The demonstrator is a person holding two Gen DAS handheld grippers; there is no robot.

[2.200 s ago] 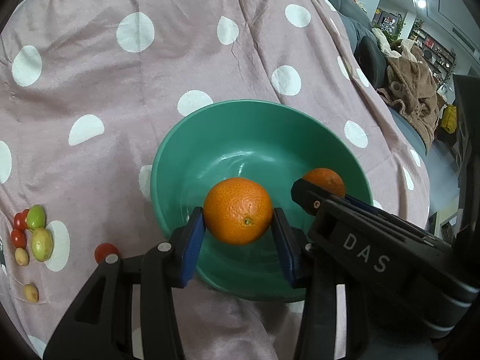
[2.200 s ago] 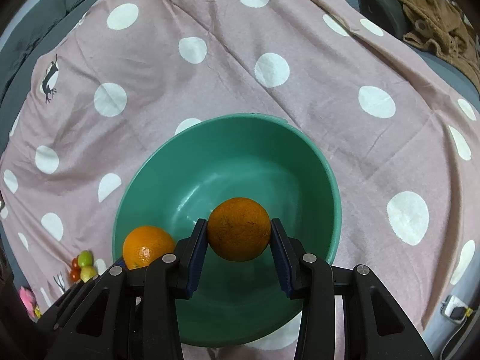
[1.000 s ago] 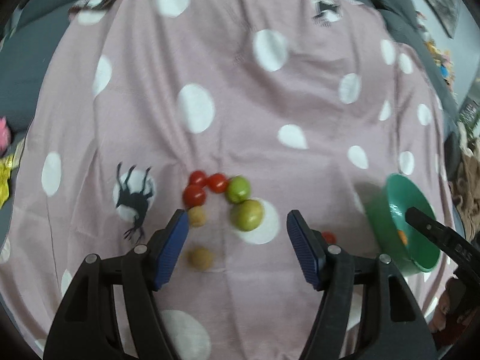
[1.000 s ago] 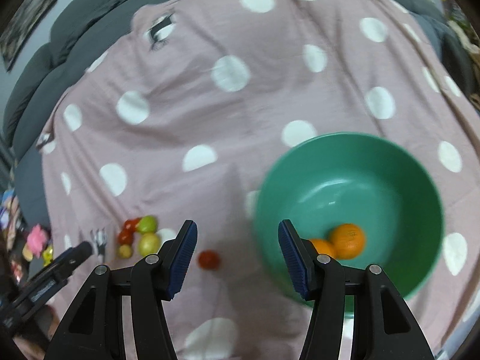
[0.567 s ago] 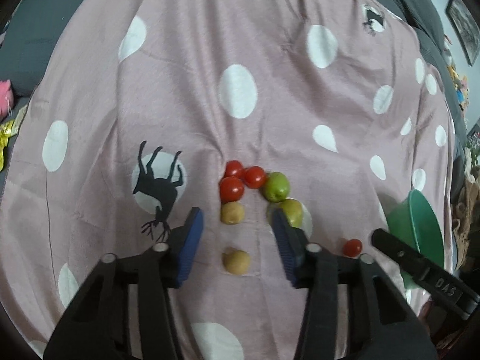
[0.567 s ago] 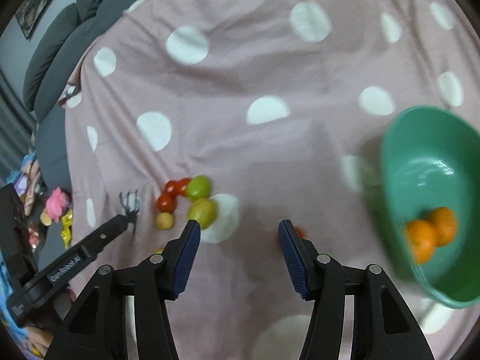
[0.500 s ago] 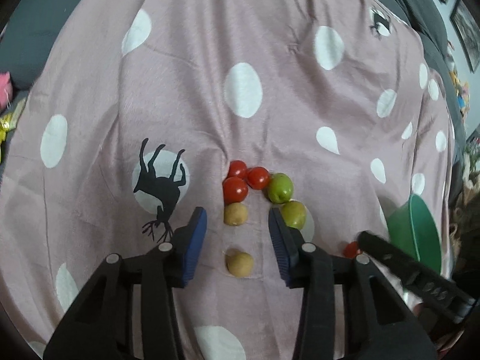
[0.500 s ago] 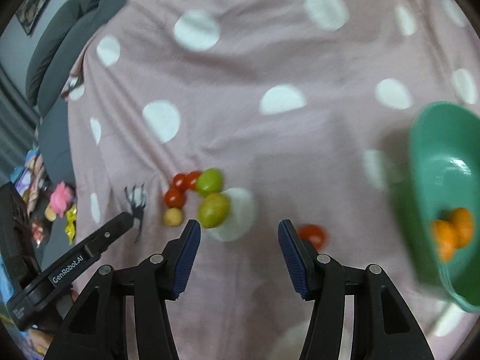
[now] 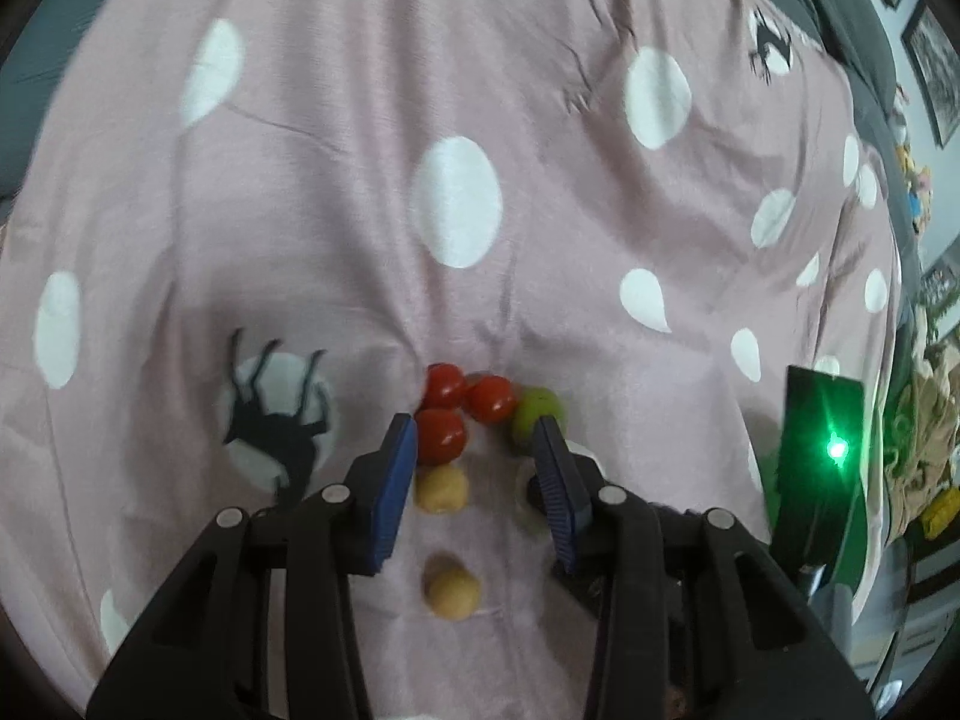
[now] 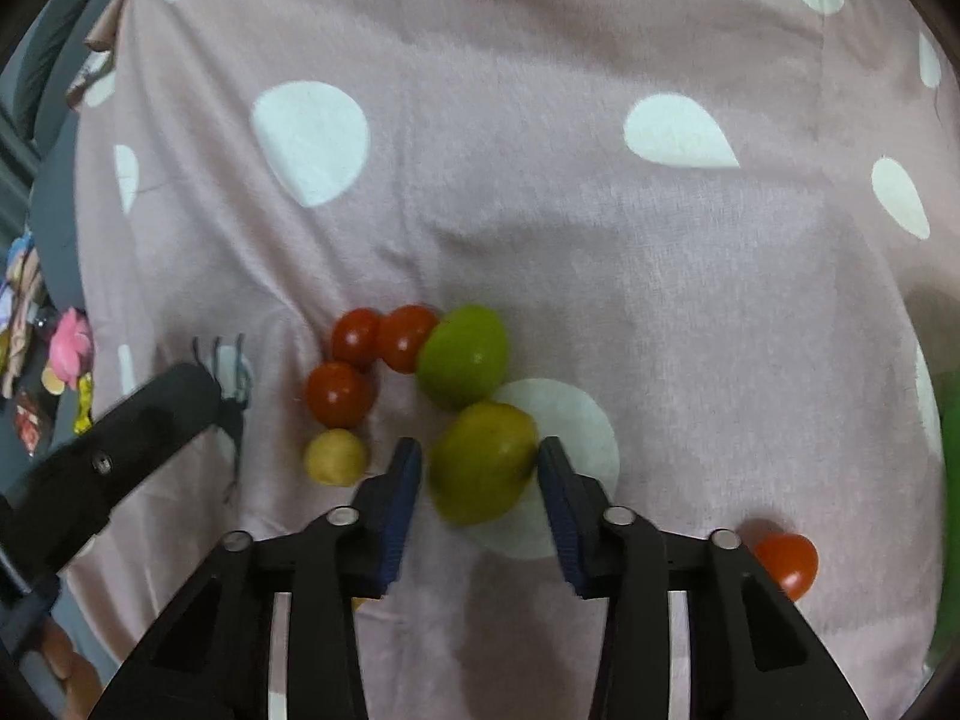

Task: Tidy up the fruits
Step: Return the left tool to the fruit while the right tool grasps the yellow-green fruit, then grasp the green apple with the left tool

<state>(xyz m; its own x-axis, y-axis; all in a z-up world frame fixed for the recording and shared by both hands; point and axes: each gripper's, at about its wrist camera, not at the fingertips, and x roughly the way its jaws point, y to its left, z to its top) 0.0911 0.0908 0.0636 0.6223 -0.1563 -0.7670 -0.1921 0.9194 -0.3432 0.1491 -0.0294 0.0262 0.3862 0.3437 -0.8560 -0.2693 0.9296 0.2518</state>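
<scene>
Both grippers had swung from the bowl to the fruit; the right gripper (image 10: 479, 483) was closing around the green fruit (image 10: 483, 471), the left gripper (image 9: 474, 468) spread over a tomato (image 9: 440, 435)

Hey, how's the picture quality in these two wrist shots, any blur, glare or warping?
Left wrist view: a green light flares into a starburst at the right edge, the yellow fruit looks soft, and the fisheye bends the spotted cloth. Right wrist view: the yellow-green fruit between the fingers is smeared, and the corners go dark.
</scene>
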